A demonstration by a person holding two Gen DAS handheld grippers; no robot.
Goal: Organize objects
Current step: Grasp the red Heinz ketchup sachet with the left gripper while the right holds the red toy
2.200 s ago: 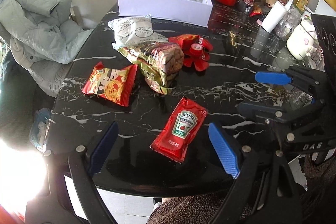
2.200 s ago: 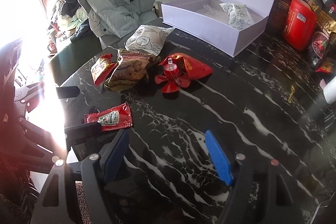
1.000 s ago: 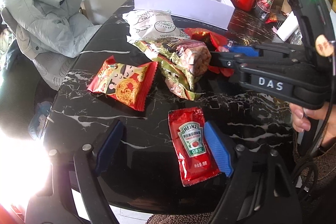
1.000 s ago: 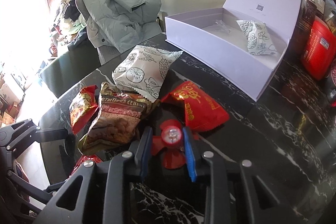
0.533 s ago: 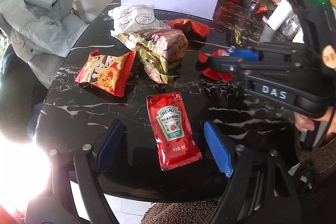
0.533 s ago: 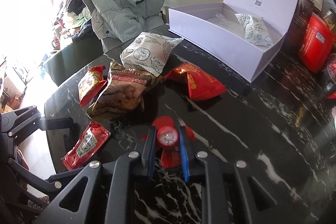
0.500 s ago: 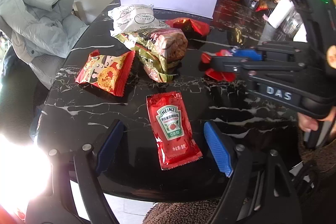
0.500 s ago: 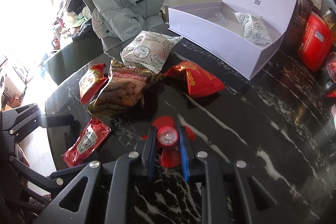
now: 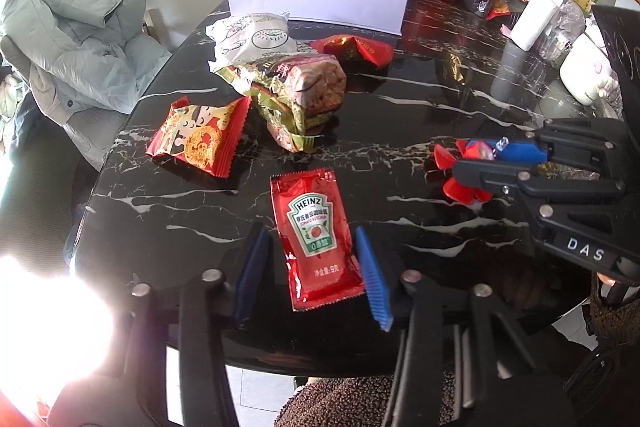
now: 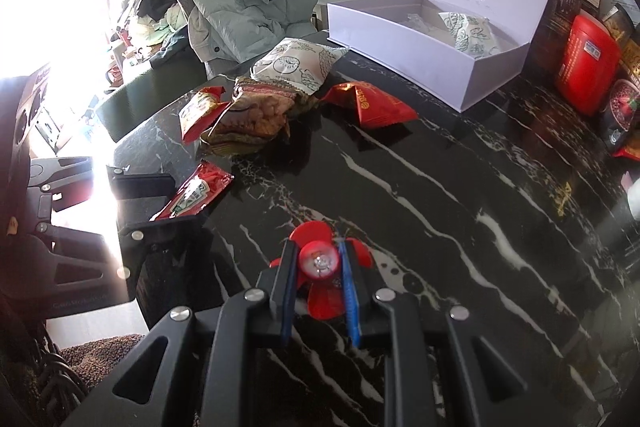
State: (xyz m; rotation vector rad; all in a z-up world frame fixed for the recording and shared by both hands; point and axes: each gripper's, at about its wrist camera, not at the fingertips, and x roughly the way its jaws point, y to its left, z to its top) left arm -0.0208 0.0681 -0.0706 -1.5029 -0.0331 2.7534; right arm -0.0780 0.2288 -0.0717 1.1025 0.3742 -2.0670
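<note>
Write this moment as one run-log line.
left gripper: closing around ketchup | right gripper: shut on fan | box: open

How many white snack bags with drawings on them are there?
2. One white snack bag lies on the black table, at the back of the snack pile. The other white bag is inside the open white box. More could be hidden in the box.
</note>
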